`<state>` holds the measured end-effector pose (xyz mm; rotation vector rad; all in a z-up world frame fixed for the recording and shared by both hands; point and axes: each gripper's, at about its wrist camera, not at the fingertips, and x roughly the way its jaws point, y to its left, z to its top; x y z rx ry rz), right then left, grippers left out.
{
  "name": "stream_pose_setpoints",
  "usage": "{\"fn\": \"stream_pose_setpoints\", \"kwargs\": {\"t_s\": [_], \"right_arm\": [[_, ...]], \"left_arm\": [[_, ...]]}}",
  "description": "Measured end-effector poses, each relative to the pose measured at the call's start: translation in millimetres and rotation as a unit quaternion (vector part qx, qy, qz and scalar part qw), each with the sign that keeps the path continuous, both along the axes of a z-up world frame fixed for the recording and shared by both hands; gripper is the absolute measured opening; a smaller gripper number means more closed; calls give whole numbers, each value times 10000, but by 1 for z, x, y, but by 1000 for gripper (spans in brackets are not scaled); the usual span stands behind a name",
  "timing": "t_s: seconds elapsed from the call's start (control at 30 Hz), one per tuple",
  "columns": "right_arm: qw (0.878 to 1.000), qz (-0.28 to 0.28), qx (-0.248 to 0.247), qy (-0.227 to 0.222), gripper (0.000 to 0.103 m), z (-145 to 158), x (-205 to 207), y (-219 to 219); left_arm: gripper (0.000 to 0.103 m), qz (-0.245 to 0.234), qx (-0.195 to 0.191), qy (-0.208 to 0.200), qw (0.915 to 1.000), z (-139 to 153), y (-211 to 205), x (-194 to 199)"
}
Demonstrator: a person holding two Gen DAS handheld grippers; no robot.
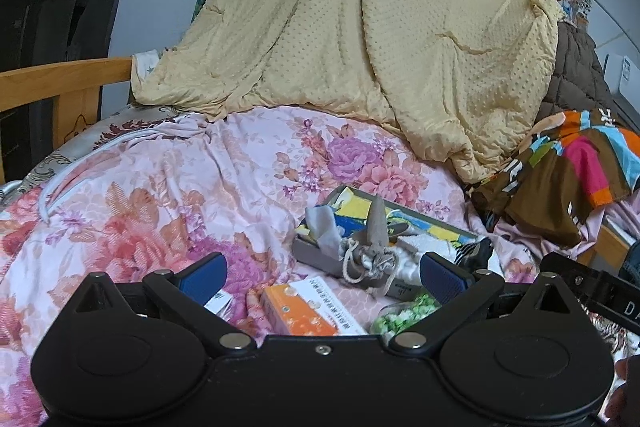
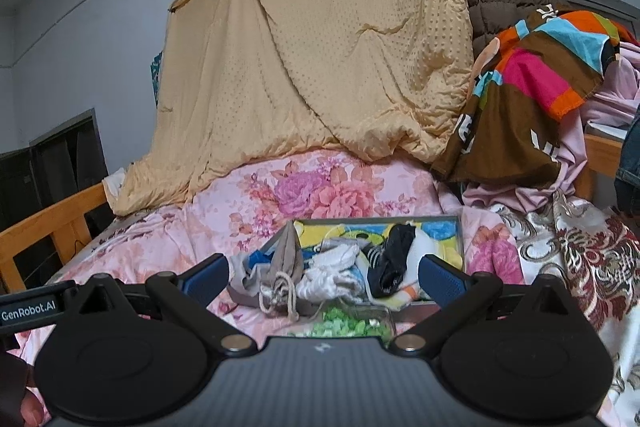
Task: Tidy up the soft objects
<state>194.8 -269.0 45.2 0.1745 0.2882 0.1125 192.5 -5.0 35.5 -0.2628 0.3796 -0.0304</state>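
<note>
We hold the left gripper (image 1: 323, 273) and the right gripper (image 2: 323, 273) with their jaws spread wide and nothing between them, both low over the floral bedspread (image 1: 168, 187) and facing the shallow grey tray (image 2: 460, 227). That tray lies on the bed just beyond the jaws, heaped with soft things: a grey drawstring pouch (image 2: 286, 267) at its near-left corner, white socks (image 2: 336, 267) beside that, and a black sock (image 2: 394, 259) further right. Just in front of the tray sit a clear container of green pieces (image 2: 348, 323) and an orange box (image 1: 304, 311), and behind the tray a yellow dotted blanket (image 2: 312, 47) hangs down to the bed.
</note>
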Motion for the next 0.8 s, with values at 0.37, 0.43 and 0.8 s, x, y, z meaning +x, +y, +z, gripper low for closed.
{"fn": "stream_pose_setpoints", "kwargs": {"t_s": [0.37, 0.43, 0.8], "right_arm": [[9989, -91, -51, 465, 103, -11, -16, 7], [9984, -117, -8, 557, 103, -13, -19, 6], [9941, 126, -385, 1007, 103, -28, -32, 32]], "left_arm": [[102, 406, 368, 382, 9978, -16, 14, -31], [102, 429, 484, 417, 9970, -17, 14, -36], [102, 540, 676, 873, 9924, -32, 19, -53]]}}
